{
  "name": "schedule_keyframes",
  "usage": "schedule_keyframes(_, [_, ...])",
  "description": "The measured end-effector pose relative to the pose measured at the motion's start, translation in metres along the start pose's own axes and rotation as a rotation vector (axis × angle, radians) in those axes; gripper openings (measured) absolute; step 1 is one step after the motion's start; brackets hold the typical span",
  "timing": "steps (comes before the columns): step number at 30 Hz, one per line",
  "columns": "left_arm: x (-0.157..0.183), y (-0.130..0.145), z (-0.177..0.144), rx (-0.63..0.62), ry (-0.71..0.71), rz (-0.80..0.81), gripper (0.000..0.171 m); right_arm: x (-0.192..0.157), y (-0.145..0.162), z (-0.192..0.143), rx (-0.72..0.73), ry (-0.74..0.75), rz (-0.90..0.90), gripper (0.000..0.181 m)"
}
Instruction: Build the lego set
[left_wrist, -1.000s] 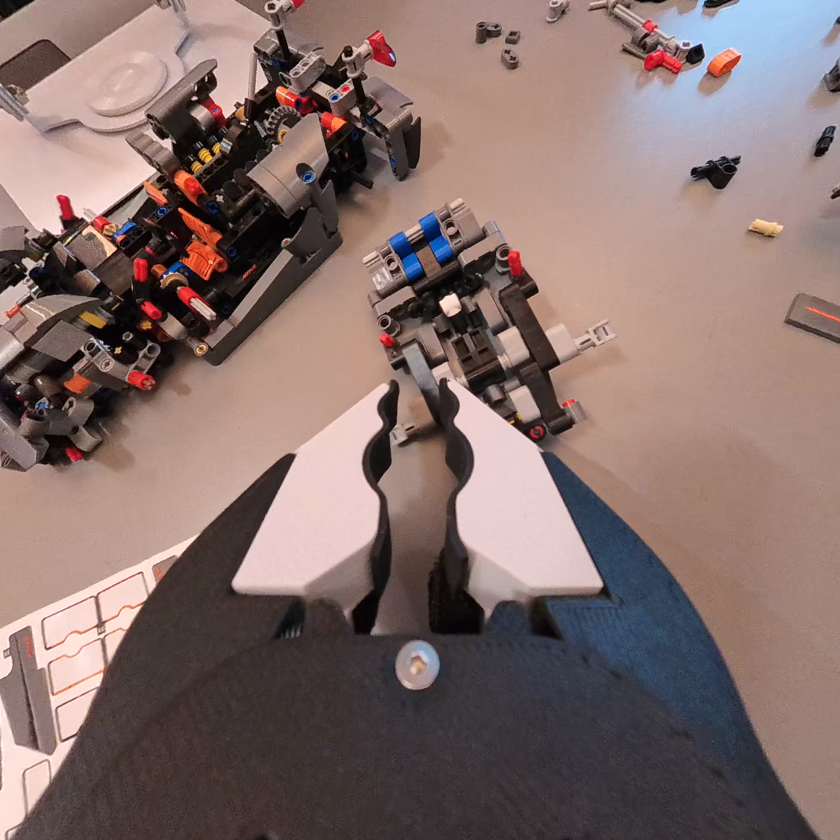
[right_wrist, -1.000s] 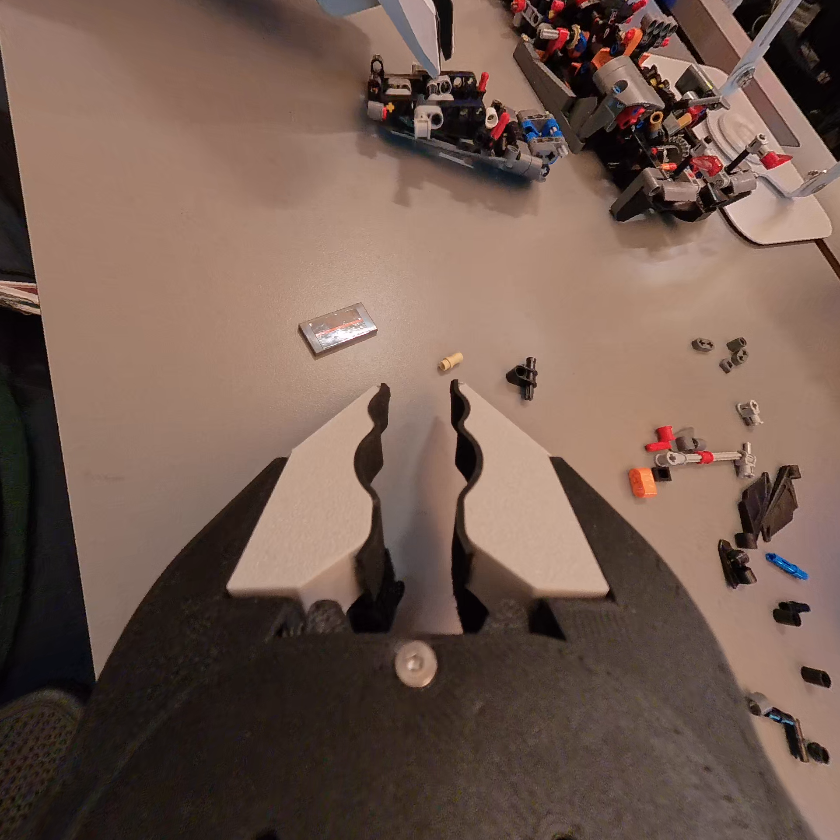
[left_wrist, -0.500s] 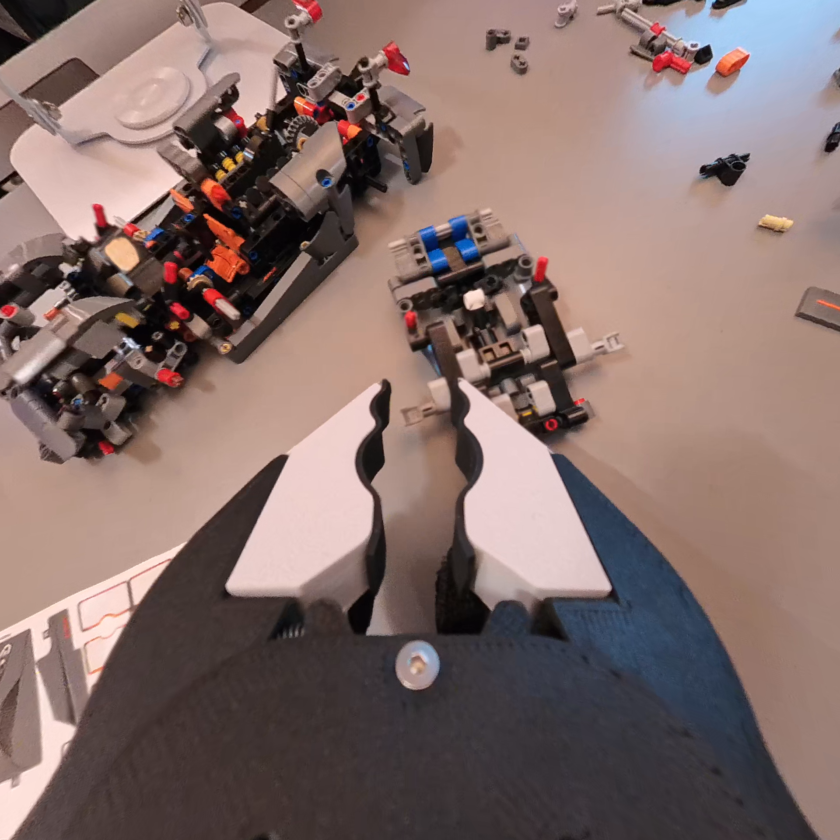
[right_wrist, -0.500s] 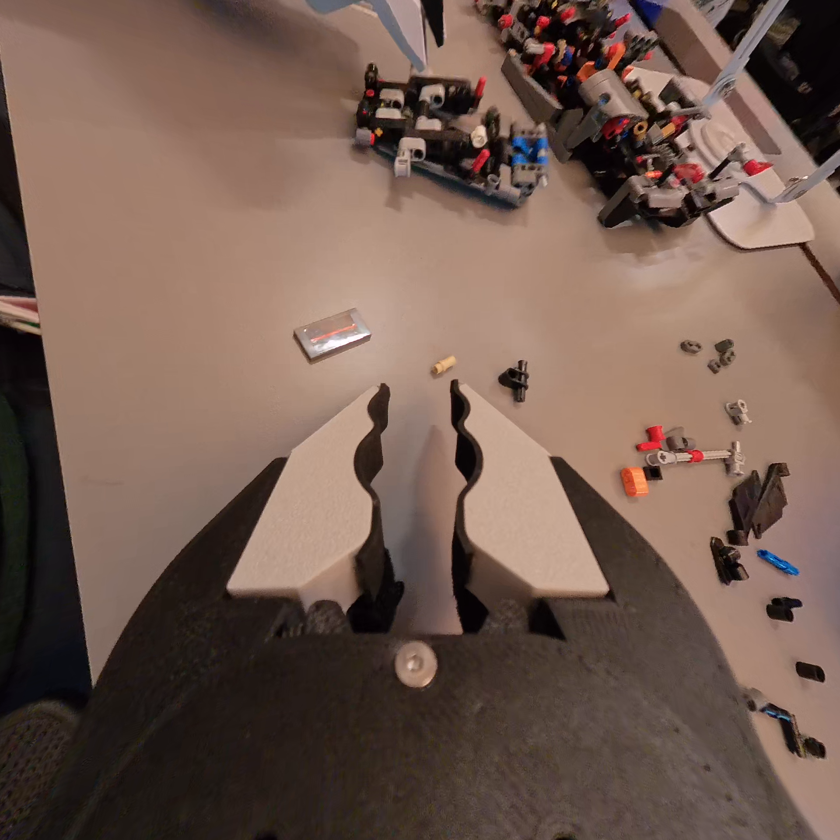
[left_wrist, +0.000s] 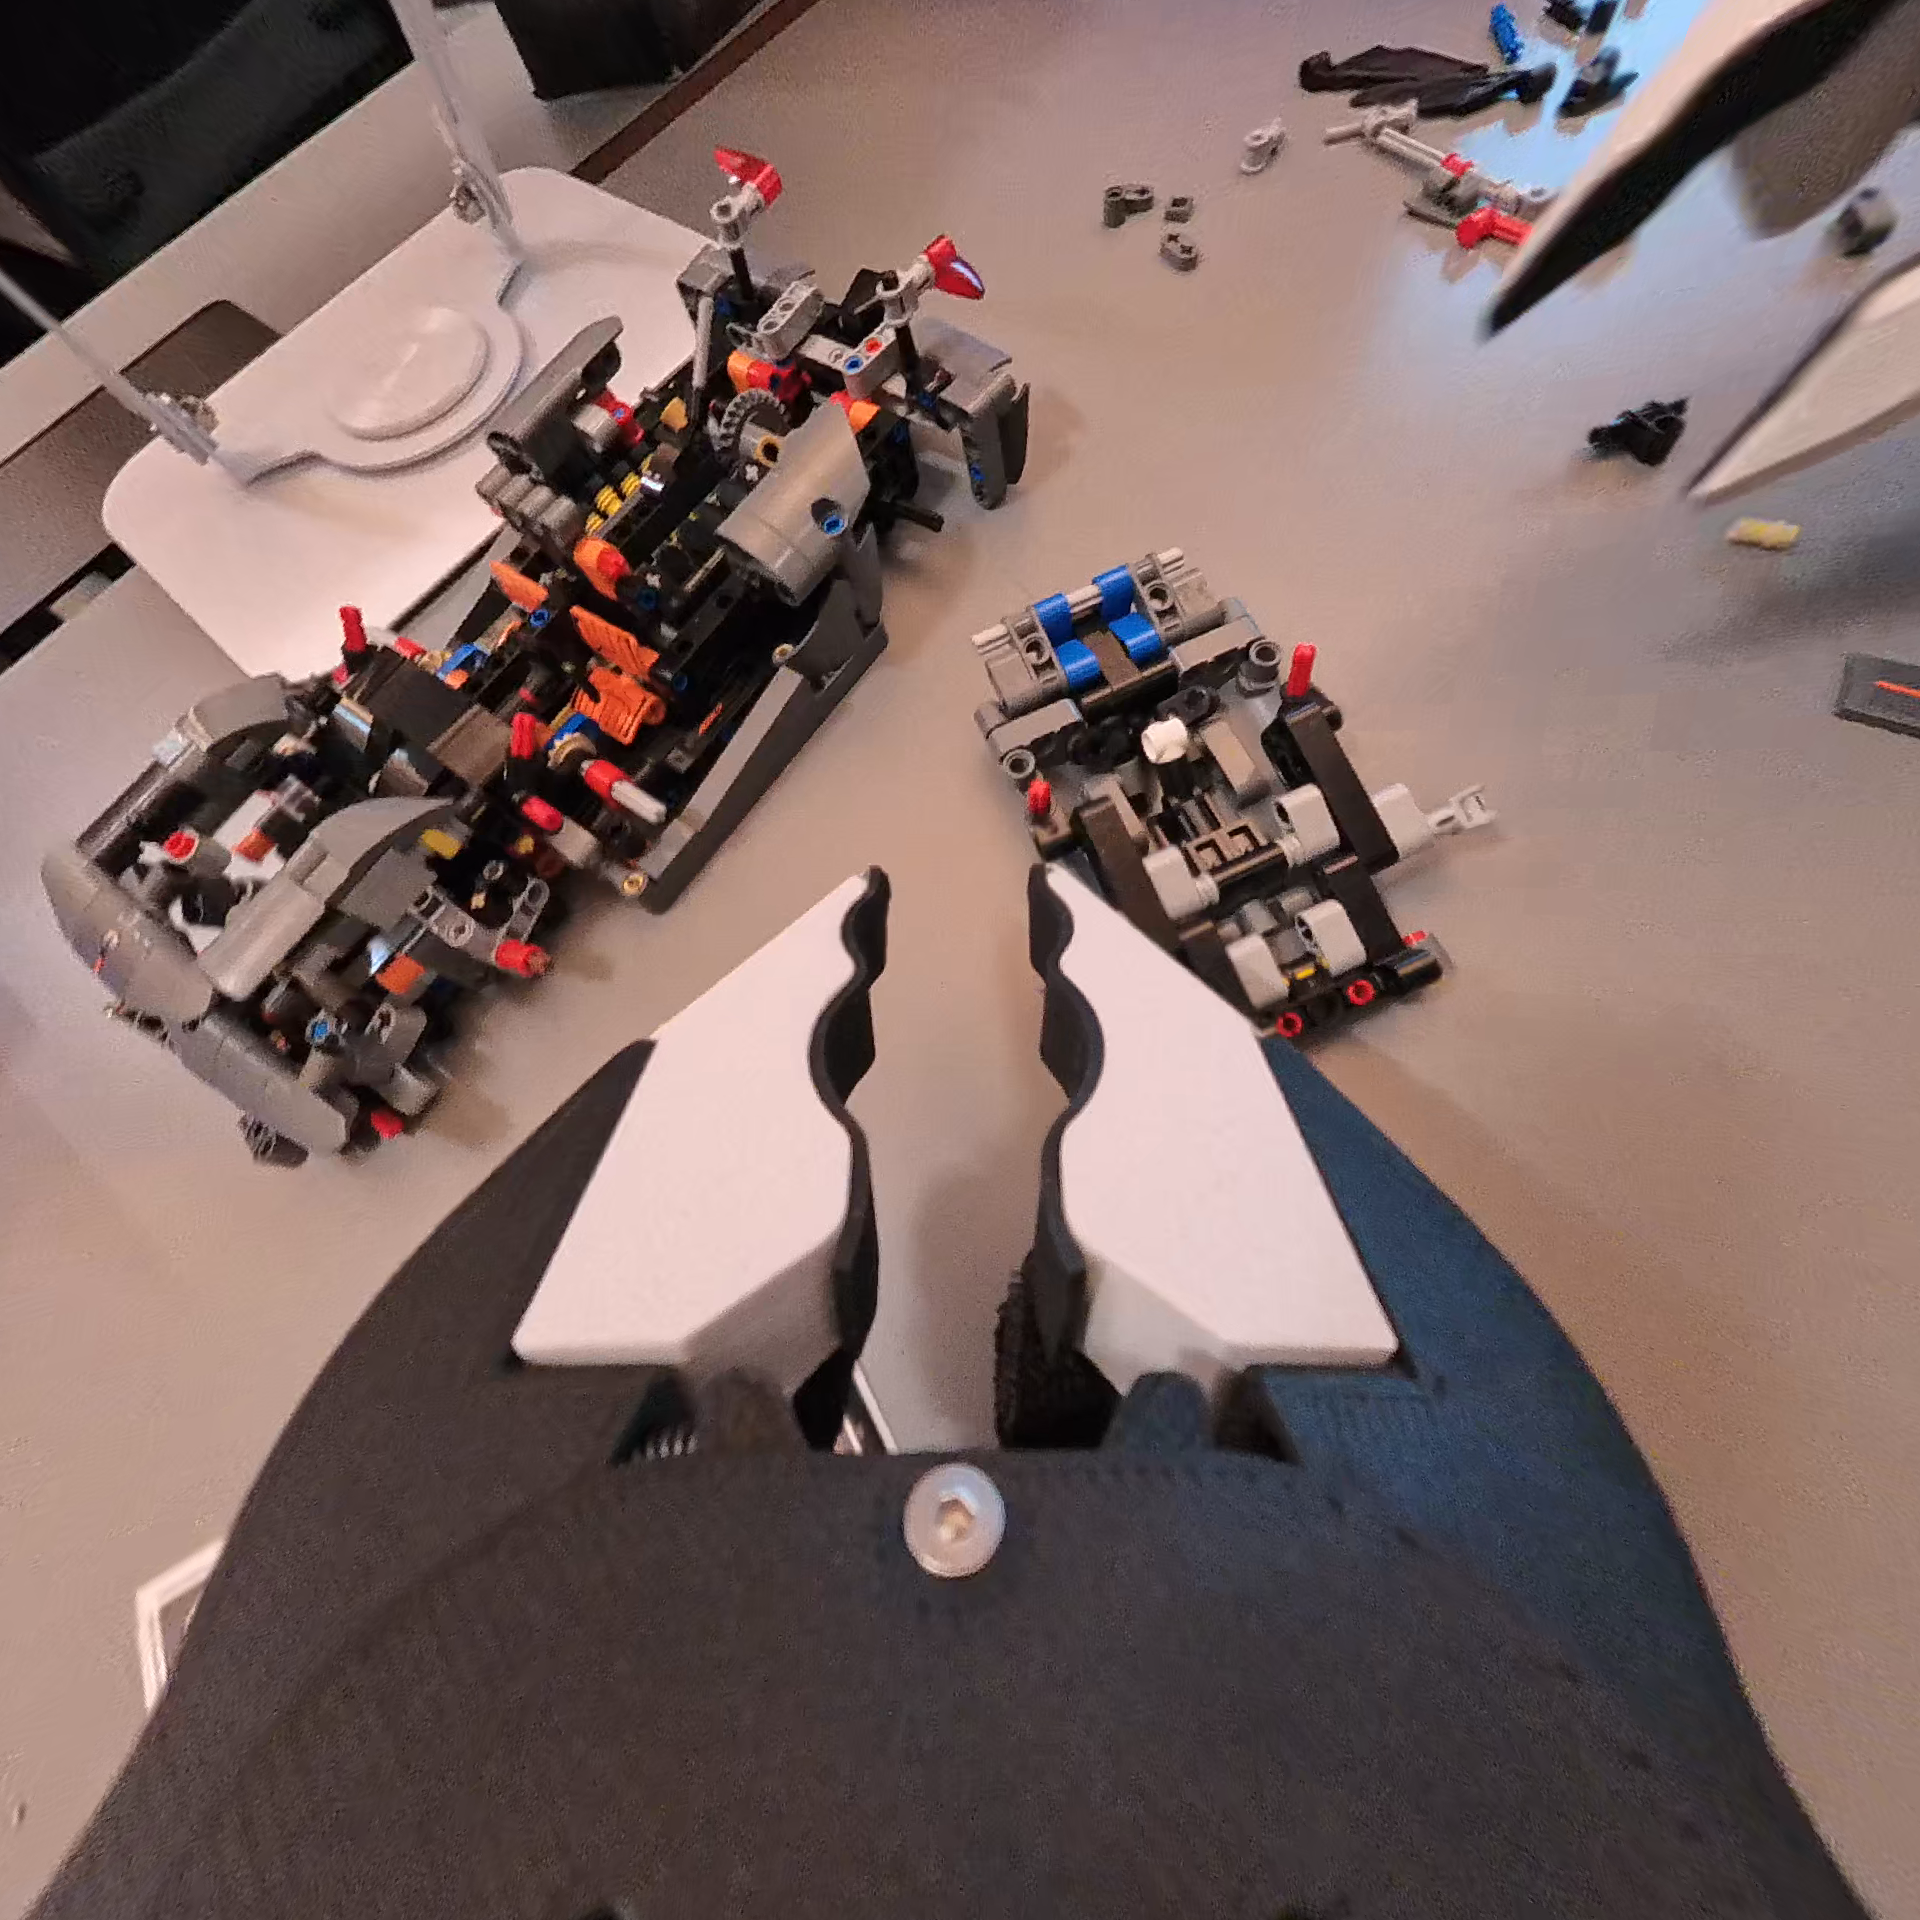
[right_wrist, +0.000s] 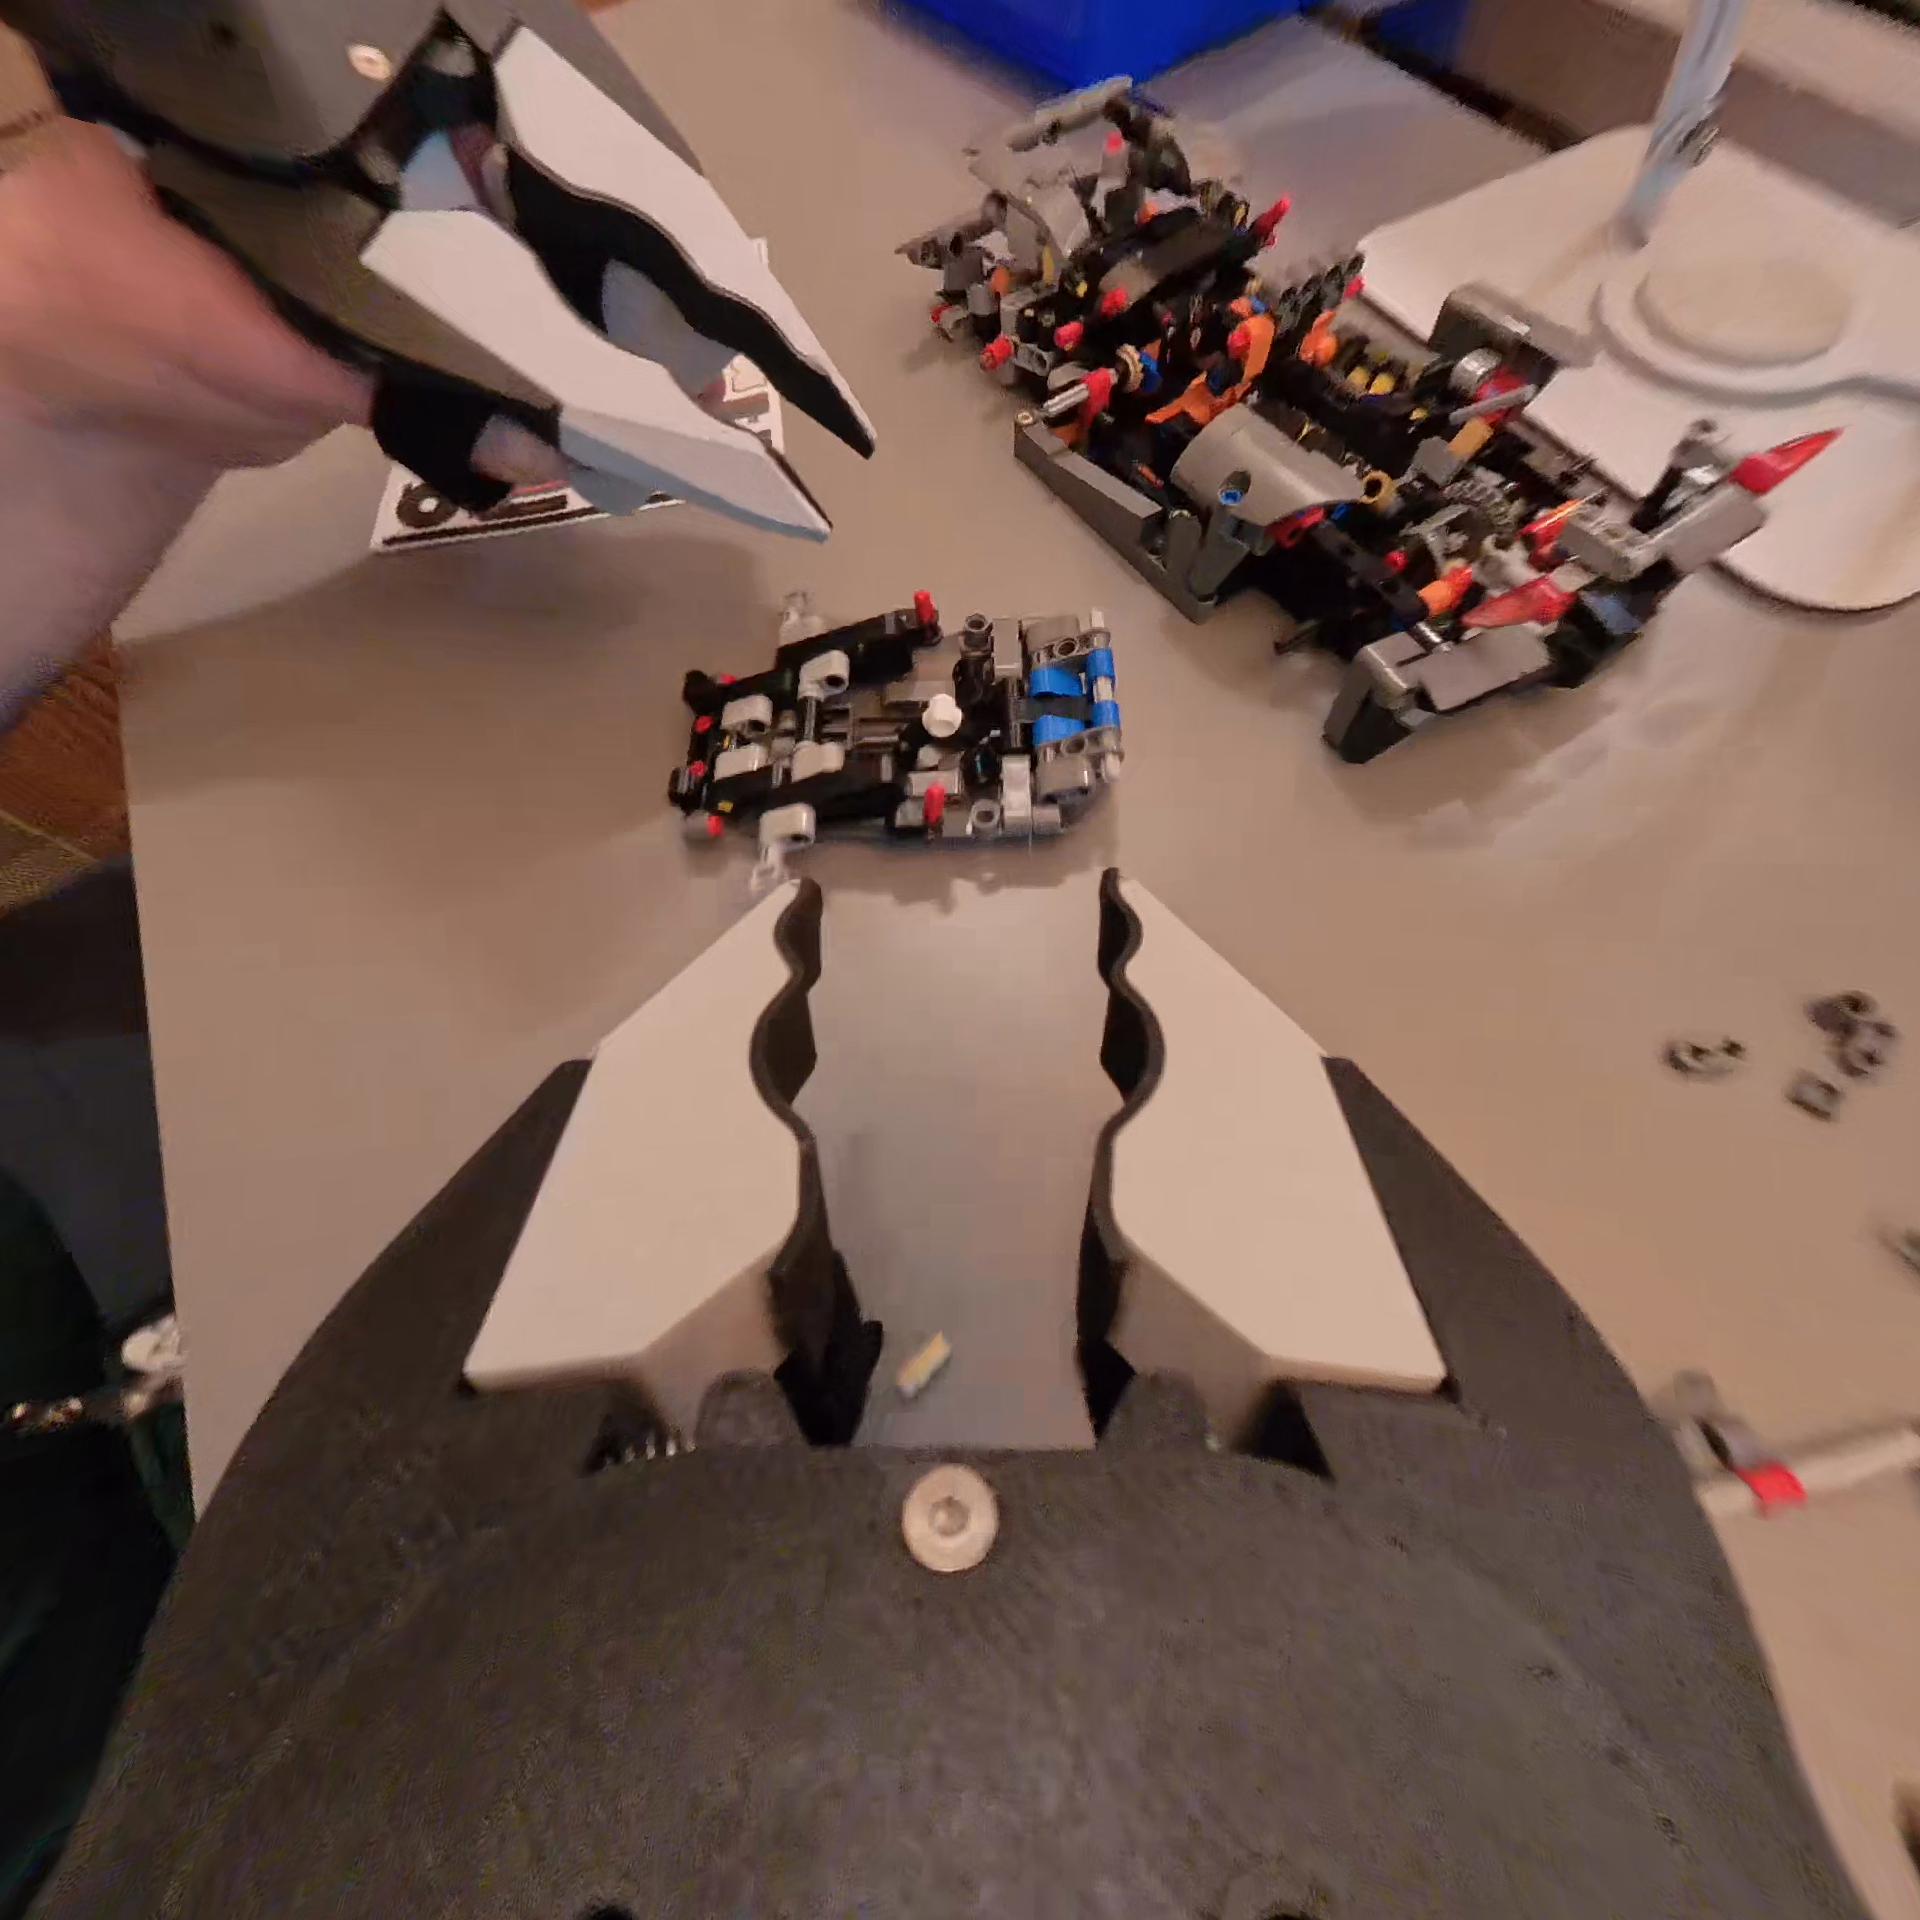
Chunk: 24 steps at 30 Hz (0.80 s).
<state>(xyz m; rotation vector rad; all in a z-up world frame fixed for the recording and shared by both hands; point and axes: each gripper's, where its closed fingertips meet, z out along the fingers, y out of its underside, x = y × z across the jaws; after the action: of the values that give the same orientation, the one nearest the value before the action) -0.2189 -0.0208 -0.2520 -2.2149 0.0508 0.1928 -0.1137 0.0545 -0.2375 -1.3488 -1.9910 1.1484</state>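
Warm, dim indoor light, soft shadows, glare patches on the table (wide-angle edges blurred).

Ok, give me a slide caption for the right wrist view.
Open right gripper faces the small blue-ended lego subassembly; the left gripper hovers above, main chassis beyond.

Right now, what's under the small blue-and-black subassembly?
The small subassembly lies flat on bare grey table; only its shadow shows along the edges. Whatever is beneath its middle is covered.

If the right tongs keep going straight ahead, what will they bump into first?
Probably the small black-and-grey Lego assembly with blue pieces. It lies on the table just beyond the open right tongs, nothing between them. They may be above it; height is unclear.
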Motion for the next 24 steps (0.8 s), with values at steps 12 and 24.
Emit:
schedule_keyframes(12, [0.005, -0.001, 0.015, -0.006, 0.095, 0.038, 0.026, 0.025, 0.007, 0.057, -0.127, 0.001, 0.105, 0.056])
schedule_keyframes(24, [0.028, -0.004, 0.013, 0.008, 0.259, 0.263, 0.023, 0.004, 0.001, 0.051, -0.073, -0.089, -0.097, 0.02])
